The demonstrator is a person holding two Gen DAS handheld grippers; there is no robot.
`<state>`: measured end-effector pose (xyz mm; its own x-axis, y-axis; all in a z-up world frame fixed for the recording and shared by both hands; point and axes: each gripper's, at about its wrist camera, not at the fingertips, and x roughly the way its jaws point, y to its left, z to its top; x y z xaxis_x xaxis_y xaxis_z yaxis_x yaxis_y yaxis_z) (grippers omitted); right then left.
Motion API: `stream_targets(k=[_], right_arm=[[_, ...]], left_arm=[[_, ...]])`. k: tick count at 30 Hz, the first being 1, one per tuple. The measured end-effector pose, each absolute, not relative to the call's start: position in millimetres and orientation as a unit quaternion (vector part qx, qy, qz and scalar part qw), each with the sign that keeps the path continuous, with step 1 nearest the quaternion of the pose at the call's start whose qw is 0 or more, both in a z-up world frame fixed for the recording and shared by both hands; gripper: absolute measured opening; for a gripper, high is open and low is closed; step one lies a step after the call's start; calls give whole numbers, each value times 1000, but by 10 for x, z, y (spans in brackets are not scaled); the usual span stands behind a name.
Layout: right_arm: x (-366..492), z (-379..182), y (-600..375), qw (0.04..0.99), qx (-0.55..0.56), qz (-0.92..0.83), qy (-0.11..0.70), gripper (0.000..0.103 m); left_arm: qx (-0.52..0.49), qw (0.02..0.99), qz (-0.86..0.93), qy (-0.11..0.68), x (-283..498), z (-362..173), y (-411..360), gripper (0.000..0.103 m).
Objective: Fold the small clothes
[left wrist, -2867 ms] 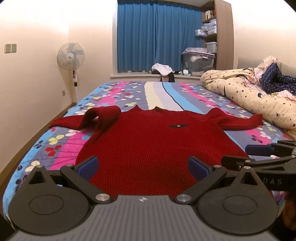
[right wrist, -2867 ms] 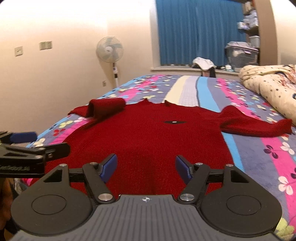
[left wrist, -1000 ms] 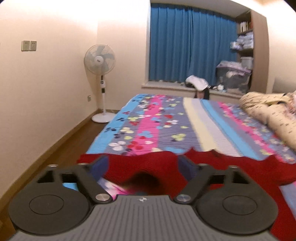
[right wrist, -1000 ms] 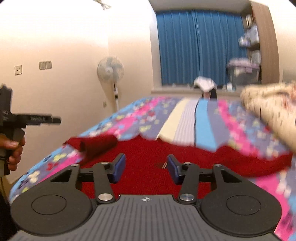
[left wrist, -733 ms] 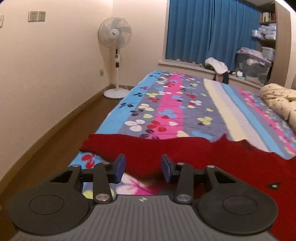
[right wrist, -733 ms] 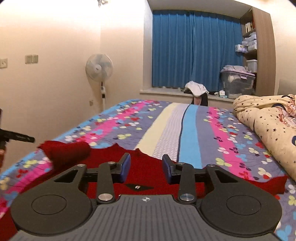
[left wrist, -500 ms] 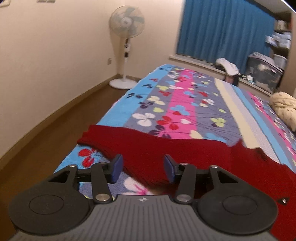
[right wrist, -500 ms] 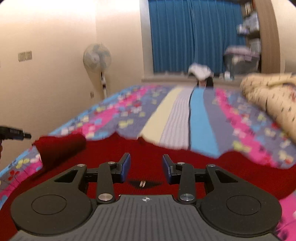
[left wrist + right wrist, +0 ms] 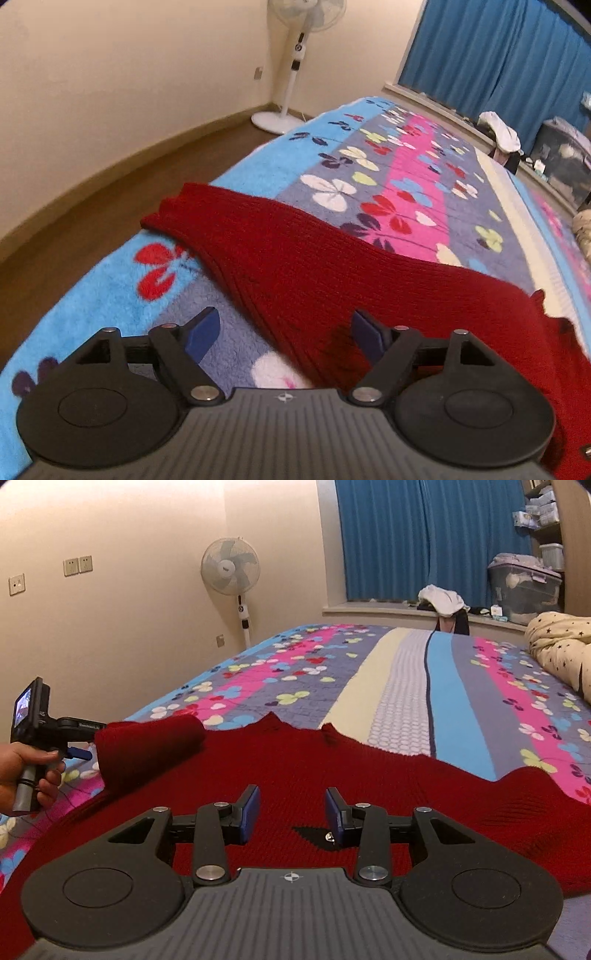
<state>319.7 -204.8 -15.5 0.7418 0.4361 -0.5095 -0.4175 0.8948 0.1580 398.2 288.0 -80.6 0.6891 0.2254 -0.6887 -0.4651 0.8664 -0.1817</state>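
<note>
A red knit sweater point(image 9: 332, 775) lies spread on the flowered bedspread point(image 9: 406, 177), its left sleeve point(image 9: 266, 243) stretched toward the bed's edge. Your left gripper point(image 9: 284, 332) hangs just above that sleeve, jaws opening, nothing pinched between them. Your right gripper point(image 9: 291, 808) hovers over the chest, fingers partly spread and empty. To fold cleanly, likely take the sleeve close to its cuff point(image 9: 166, 214), catch both knit layers, and carry it flat across the body without dragging the torso.
</note>
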Motion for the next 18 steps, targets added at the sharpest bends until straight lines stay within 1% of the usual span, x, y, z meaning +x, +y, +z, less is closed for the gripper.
stream_targets(k=[1, 3, 4, 5, 6, 7, 9, 14, 17, 18], right_arm=[[3200, -164, -2046, 933, 17, 227, 280, 41], [3215, -178, -2036, 932, 15, 225, 283, 41], [3231, -182, -2025, 932, 15, 224, 284, 41], [3236, -183, -2021, 932, 15, 225, 285, 41], [3238, -184, -2020, 931, 16, 225, 286, 41], [3240, -189, -2020, 931, 16, 225, 287, 41], [3238, -194, -2011, 931, 14, 224, 287, 41], [3230, -206, -2004, 931, 13, 225, 289, 41], [3226, -213, -2002, 930, 11, 226, 289, 41], [3226, -213, -1999, 930, 11, 226, 289, 41]], left_arm=[[-171, 903, 192, 345, 3990, -802, 2871, 76], [-169, 903, 190, 347, 3998, -793, 2860, 55], [-167, 903, 189, 348, 3997, -787, 2855, 51], [-166, 903, 188, 347, 3994, -782, 2851, 42], [-166, 903, 190, 348, 3987, -778, 2853, 36], [-167, 902, 192, 348, 3985, -777, 2859, 33], [-173, 901, 194, 346, 3978, -769, 2881, 24], [-179, 902, 196, 341, 3977, -727, 2882, 19], [-186, 901, 195, 340, 3976, -708, 2897, 19], [-192, 899, 195, 342, 3980, -710, 2910, 22]])
